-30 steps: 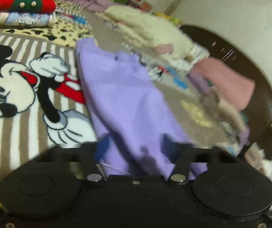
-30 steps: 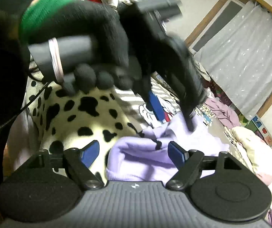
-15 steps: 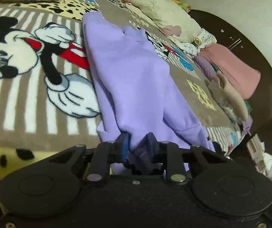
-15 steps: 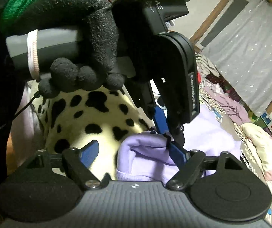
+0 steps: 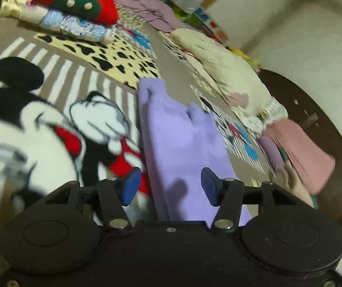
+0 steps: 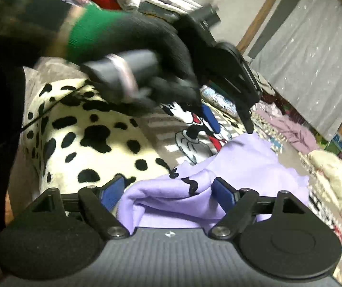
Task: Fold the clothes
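A lilac sweatshirt point(image 5: 180, 138) lies folded lengthwise on a cartoon-mouse blanket point(image 5: 27, 119). My left gripper point(image 5: 169, 186) hovers open above its near end, blue pads point(image 5: 129, 186) wide apart and holding nothing. In the right wrist view a black-gloved hand point(image 6: 161, 55) with a green cuff holds that left gripper point(image 6: 228, 122) above the far part of the sweatshirt point(image 6: 254, 160). My right gripper point(image 6: 167, 193) is open too. The sweatshirt's rolled near edge lies between its pads point(image 6: 223, 193) unpinched.
A stack of folded clothes topped by a red and green item point(image 5: 75, 2) sits at the back left. Cream bedding point(image 5: 223, 67), a pink garment point(image 5: 300, 153) and a dark wooden bed end point(image 5: 338, 143) lie to the right. A spotted blanket point(image 6: 87, 138) covers the near left.
Half a second ago my left gripper was shut on the lilac fabric; it has since opened, let go and lifted away. The right gripper has stayed open at the near edge.
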`<action>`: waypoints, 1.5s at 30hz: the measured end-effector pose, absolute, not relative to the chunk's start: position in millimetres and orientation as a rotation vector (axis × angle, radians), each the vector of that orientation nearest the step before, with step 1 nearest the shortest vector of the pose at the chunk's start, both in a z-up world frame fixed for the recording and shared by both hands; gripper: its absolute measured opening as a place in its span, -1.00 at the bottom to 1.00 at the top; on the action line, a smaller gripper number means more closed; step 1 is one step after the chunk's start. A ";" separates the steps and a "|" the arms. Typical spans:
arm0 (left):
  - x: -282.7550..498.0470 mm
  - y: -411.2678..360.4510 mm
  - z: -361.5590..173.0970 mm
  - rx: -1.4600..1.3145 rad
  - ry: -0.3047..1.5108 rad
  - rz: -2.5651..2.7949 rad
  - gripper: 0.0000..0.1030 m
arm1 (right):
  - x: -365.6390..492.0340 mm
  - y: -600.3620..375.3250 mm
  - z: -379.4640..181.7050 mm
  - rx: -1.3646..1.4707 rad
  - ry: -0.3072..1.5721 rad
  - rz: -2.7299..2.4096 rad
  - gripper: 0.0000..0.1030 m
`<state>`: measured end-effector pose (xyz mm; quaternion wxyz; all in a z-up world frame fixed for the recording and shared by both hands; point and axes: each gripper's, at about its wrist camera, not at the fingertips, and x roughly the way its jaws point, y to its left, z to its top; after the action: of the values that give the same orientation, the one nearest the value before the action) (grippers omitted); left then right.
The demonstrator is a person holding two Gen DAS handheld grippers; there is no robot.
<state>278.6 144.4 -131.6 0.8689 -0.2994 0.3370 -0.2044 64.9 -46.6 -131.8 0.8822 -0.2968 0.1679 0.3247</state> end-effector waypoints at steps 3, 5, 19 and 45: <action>311.4 139.3 -132.8 -0.607 0.705 -0.420 0.04 | 68.2 -47.4 -133.8 -0.587 0.361 0.683 0.57; 330.1 136.7 -131.3 -0.592 0.697 -0.426 0.02 | 69.9 -46.7 -135.3 -0.572 0.363 0.687 0.58; 377.1 104.9 -113.3 -0.366 0.586 -0.577 -0.91 | 78.0 -49.4 -138.4 -0.502 0.377 0.702 0.65; 379.2 86.8 -126.2 -0.210 0.668 -0.367 -0.66 | 78.5 -49.4 -139.5 -0.479 0.386 0.695 0.67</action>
<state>379.2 86.8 -126.2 0.9229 -0.1024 0.3253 -0.1788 78.5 -49.4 -139.5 0.8941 -0.2311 0.1863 0.3352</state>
